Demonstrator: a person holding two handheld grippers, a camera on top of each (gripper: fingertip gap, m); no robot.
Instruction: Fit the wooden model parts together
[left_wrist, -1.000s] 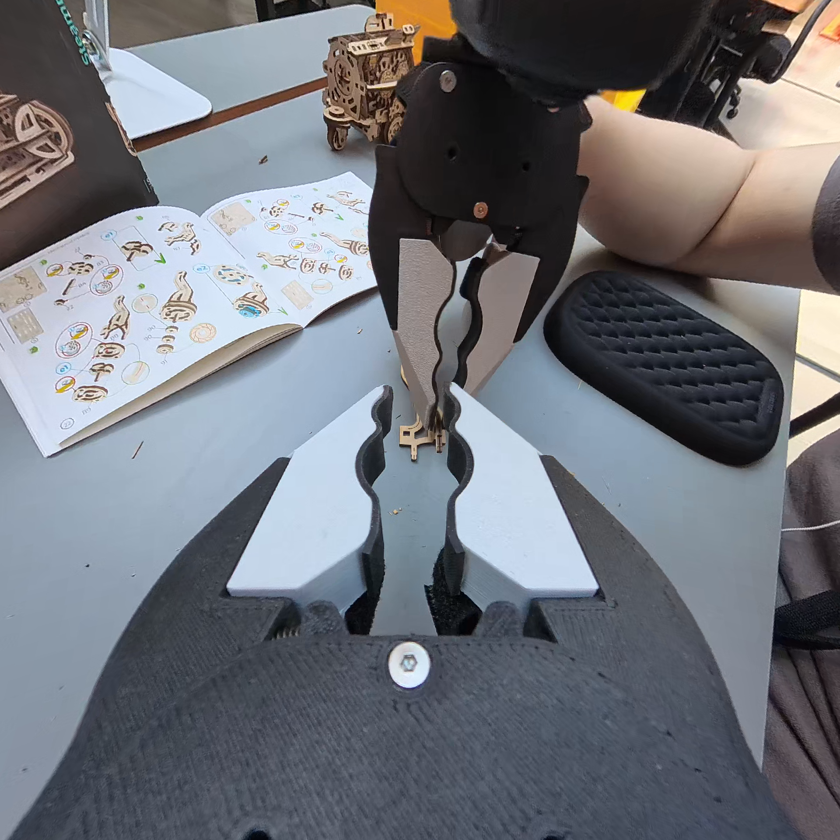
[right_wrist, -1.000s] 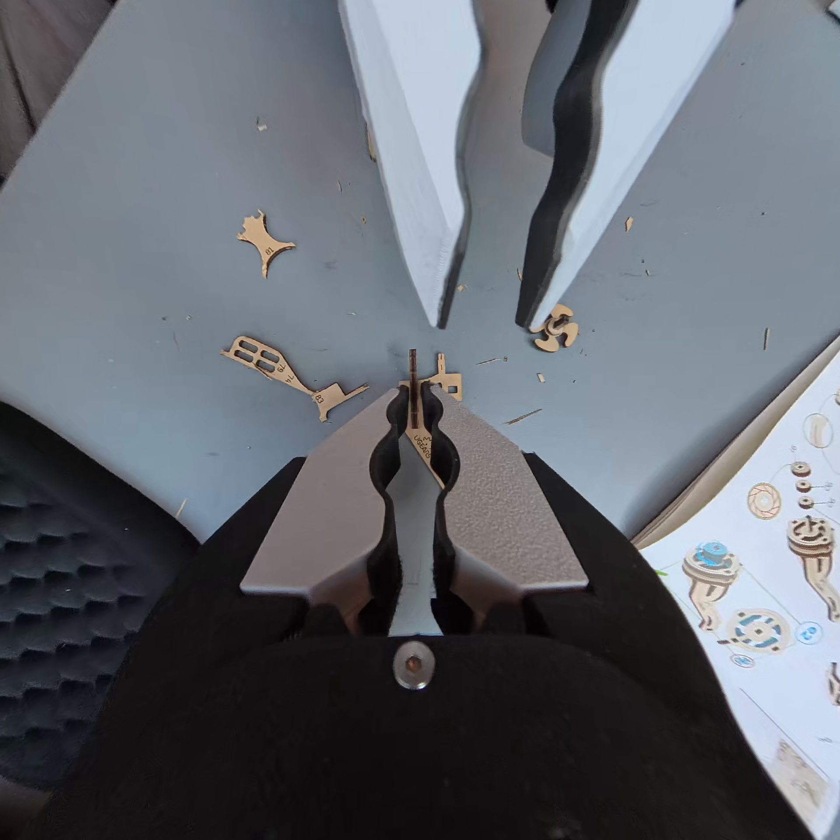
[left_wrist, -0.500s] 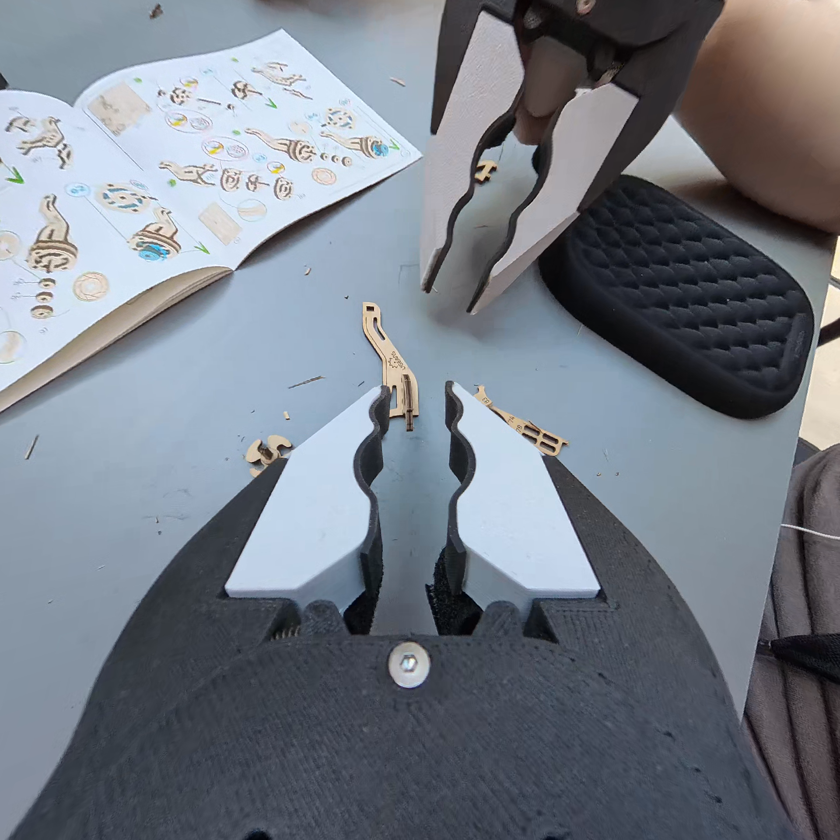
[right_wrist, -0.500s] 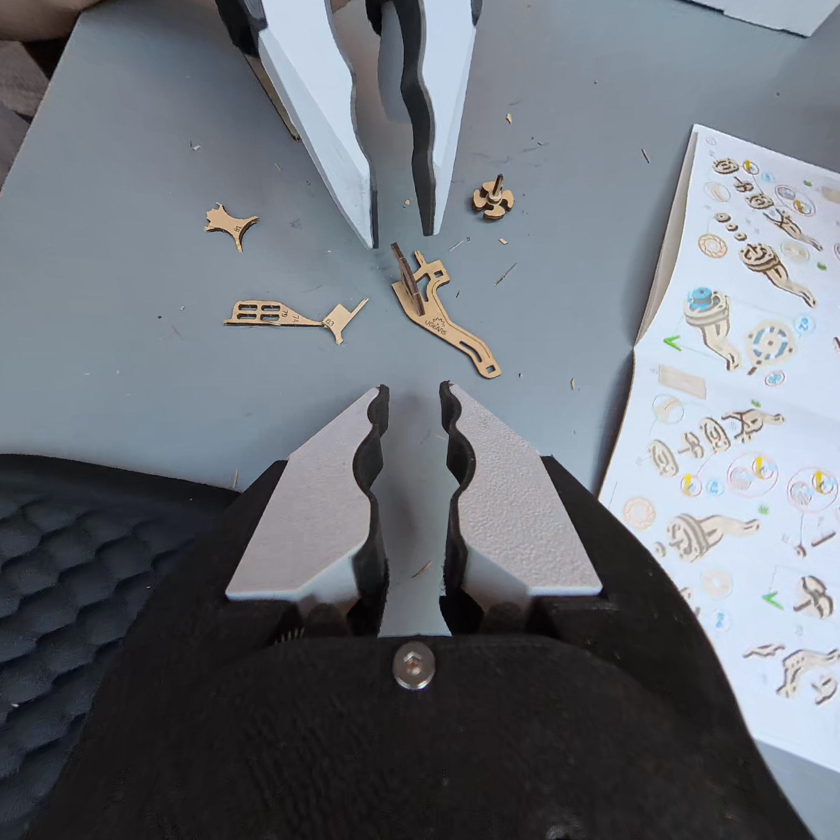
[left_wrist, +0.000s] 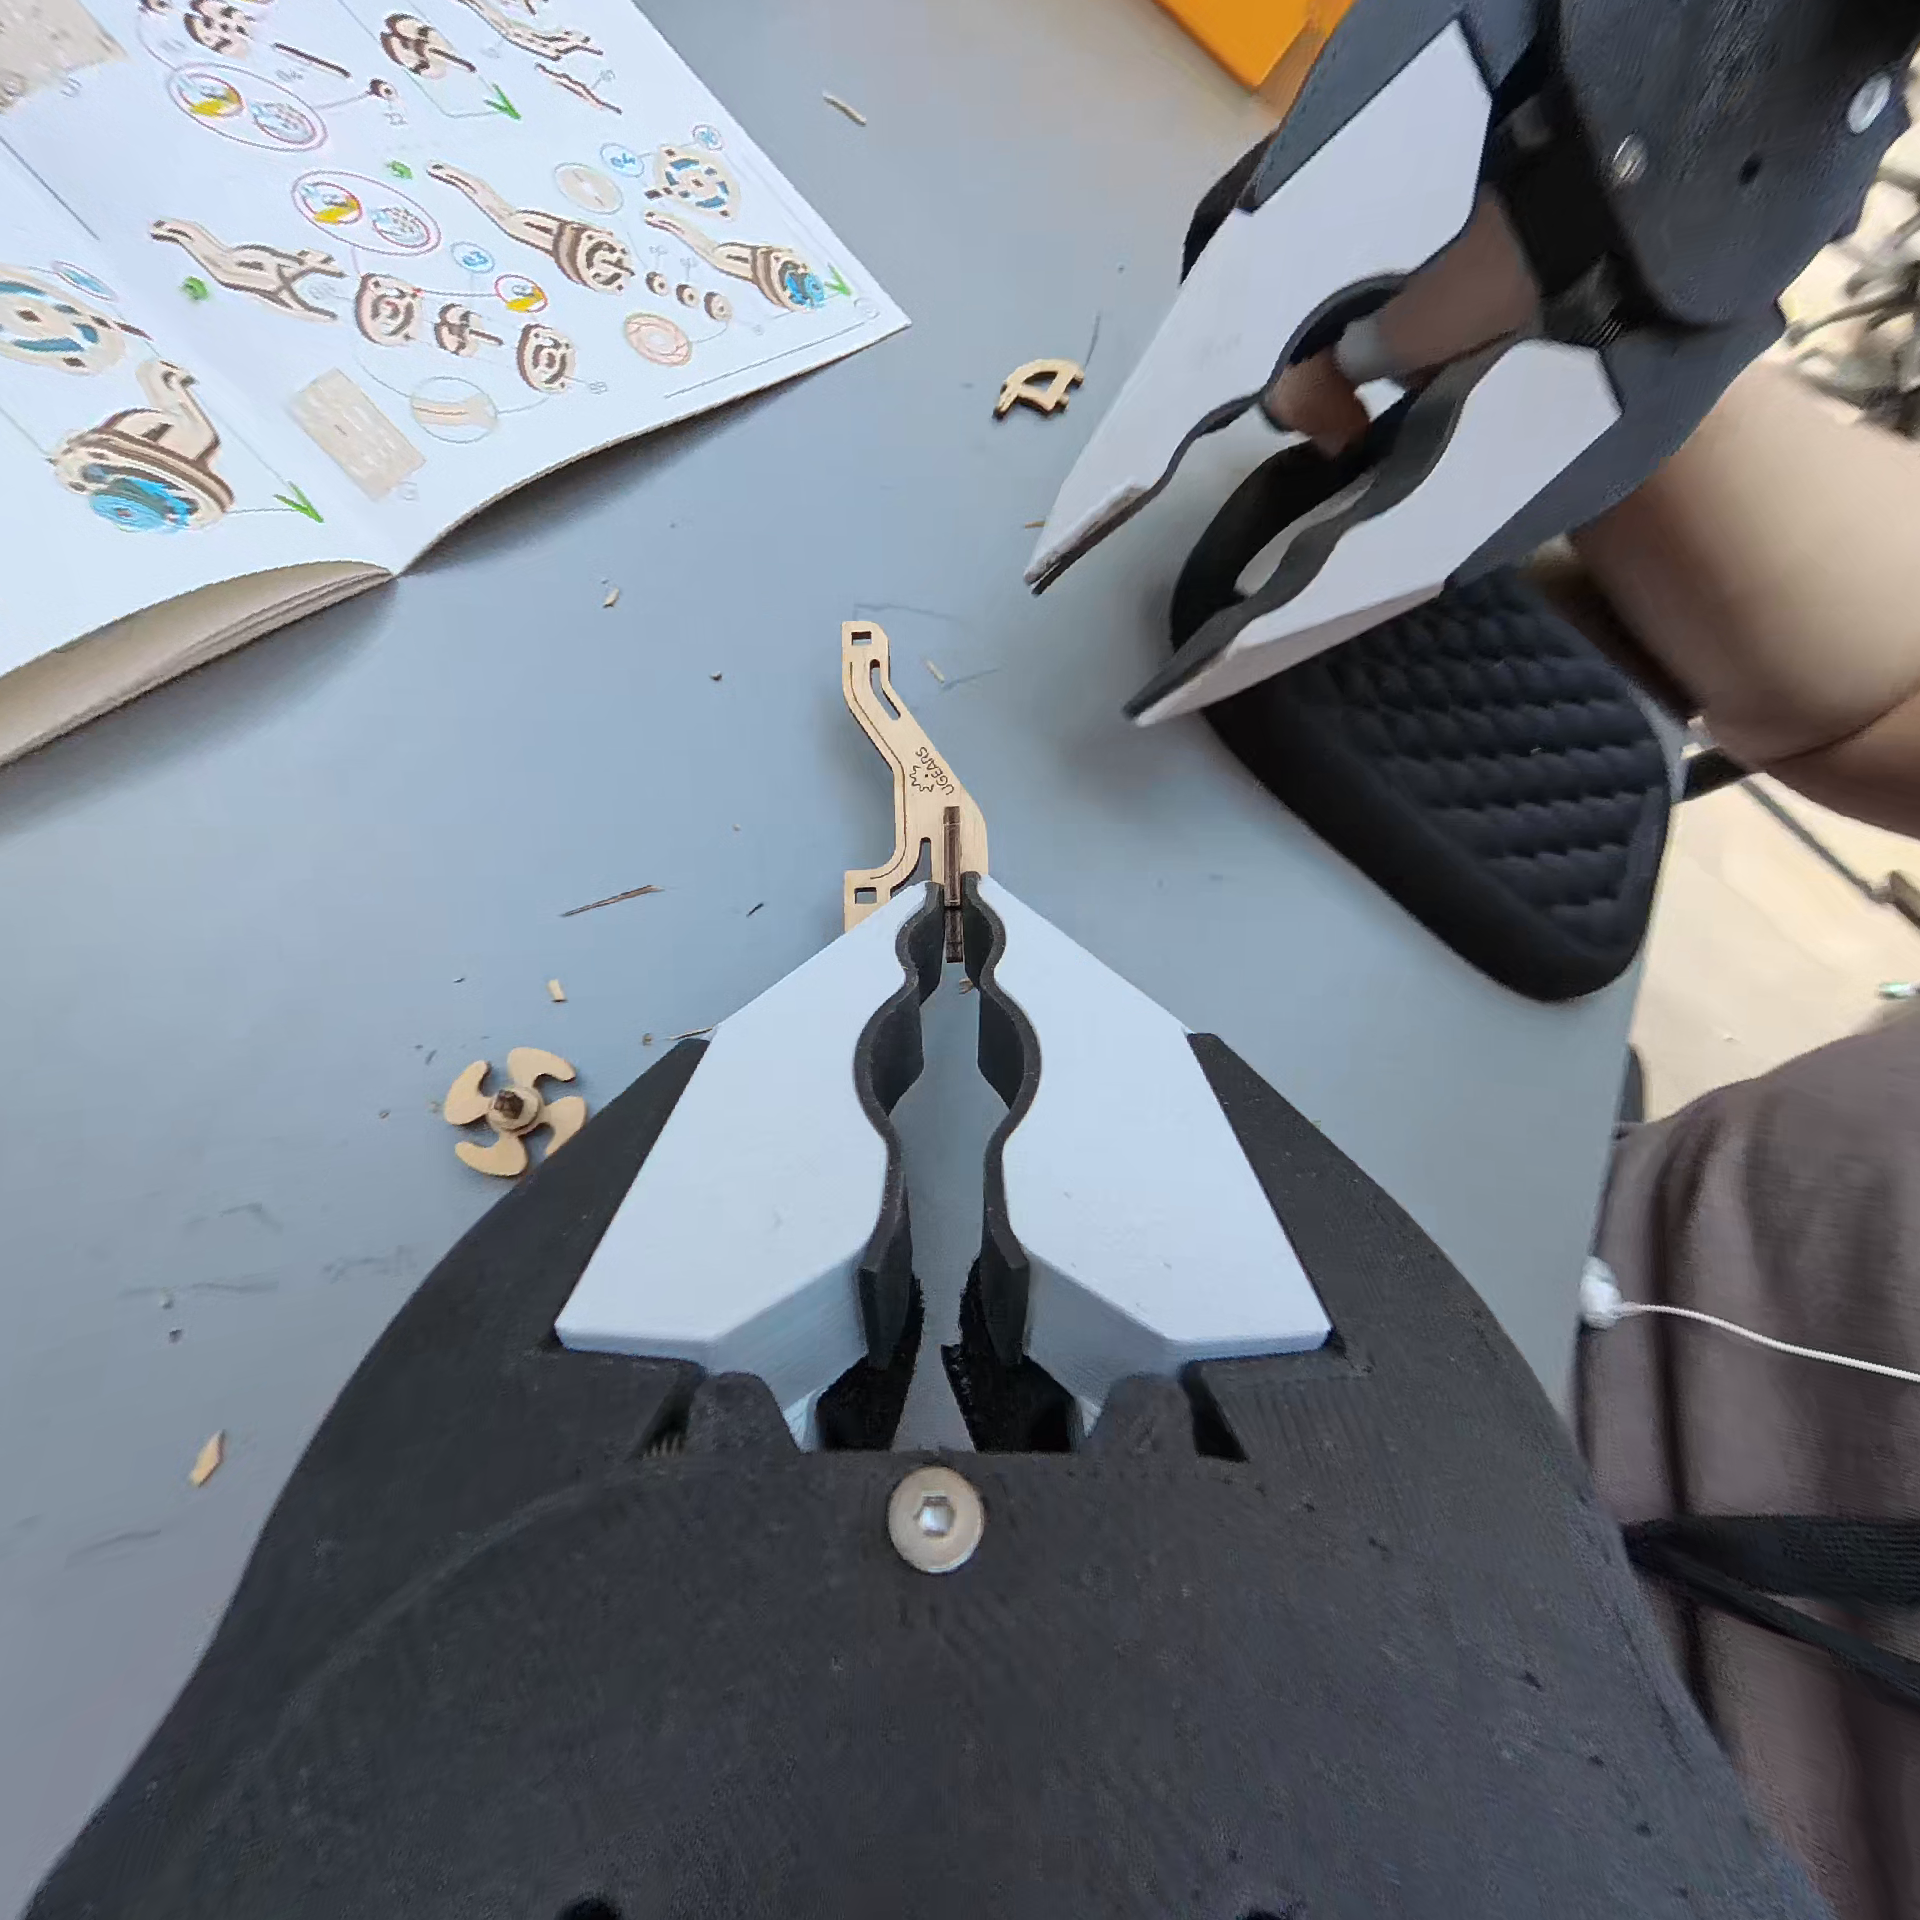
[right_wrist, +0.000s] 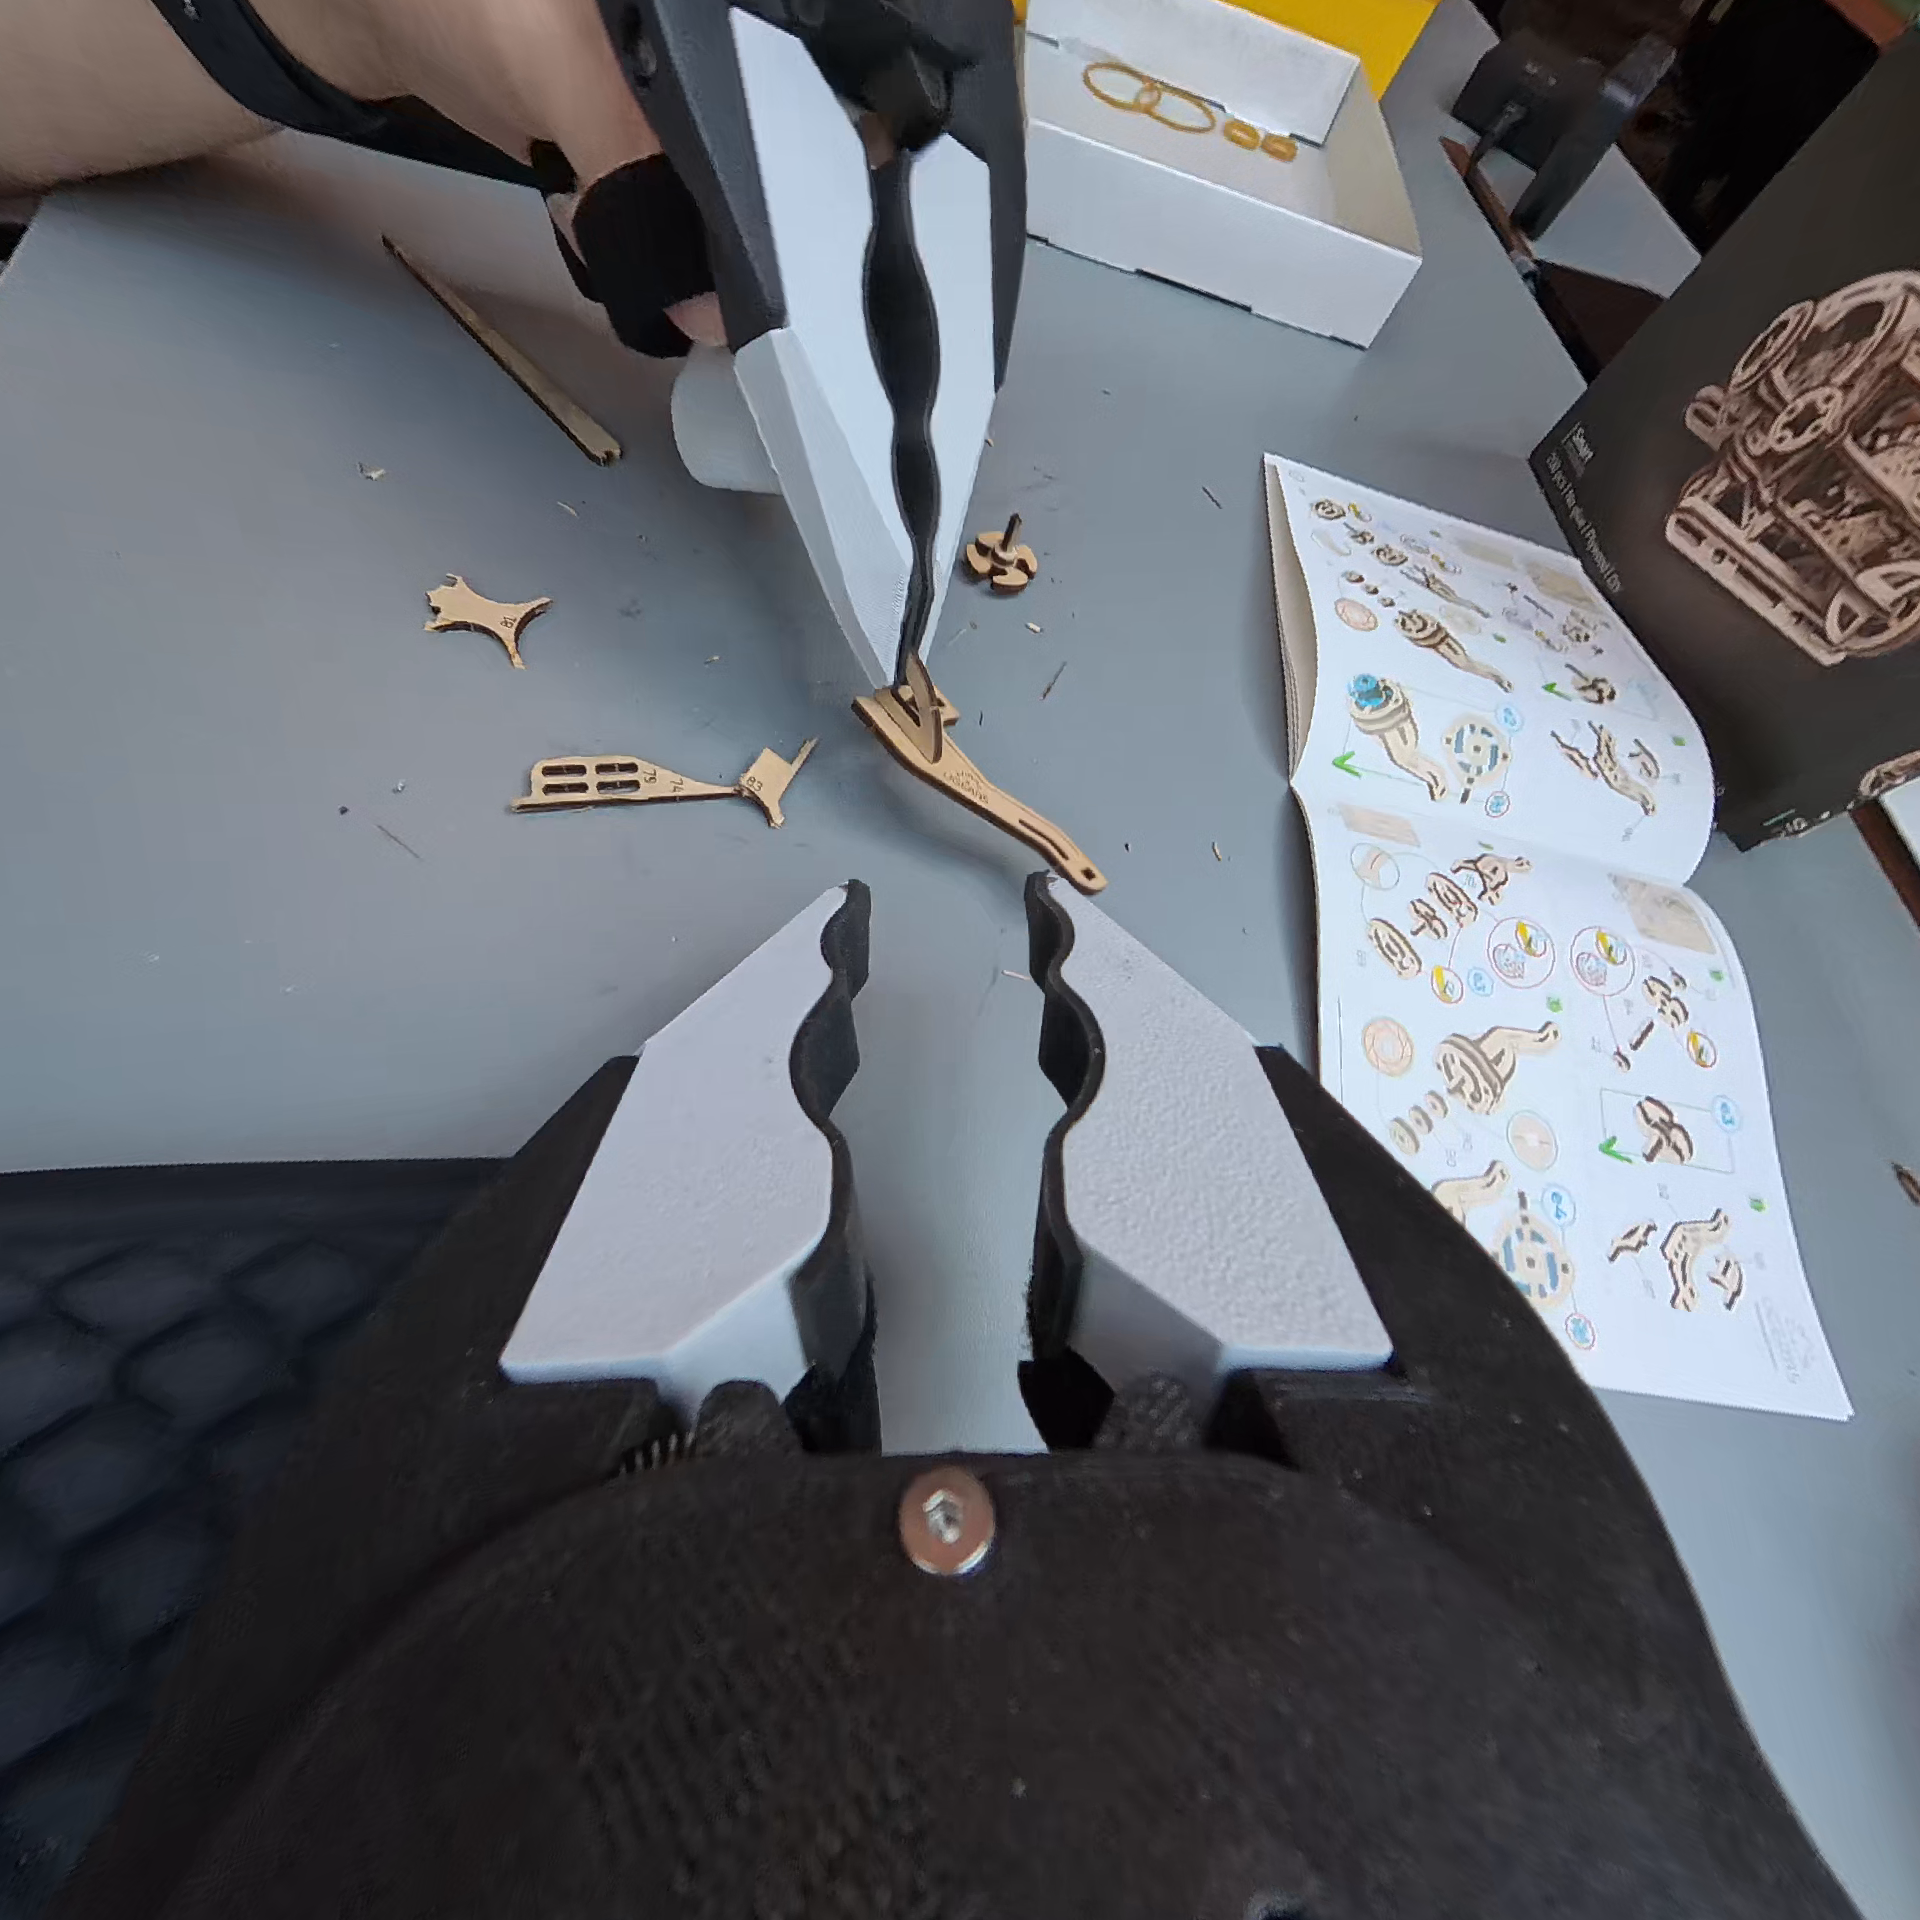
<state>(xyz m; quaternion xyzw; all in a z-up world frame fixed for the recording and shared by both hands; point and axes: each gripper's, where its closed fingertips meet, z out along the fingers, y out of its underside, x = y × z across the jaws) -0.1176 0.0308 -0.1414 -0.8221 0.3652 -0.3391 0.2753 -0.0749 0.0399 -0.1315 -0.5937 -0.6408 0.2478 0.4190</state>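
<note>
Left gripper pinches the small upright tab slotted into the long wooden arm on the desk, right gripper gapes empty nearby, and a crooked pull could pop that joint.

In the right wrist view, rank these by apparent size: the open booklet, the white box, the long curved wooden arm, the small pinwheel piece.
1. Booklet, nearer the camera, so its lead over the box is unsure.
2. White box, farther off.
3. Curved arm.
4. Pinwheel piece, clearly smallest.
</note>
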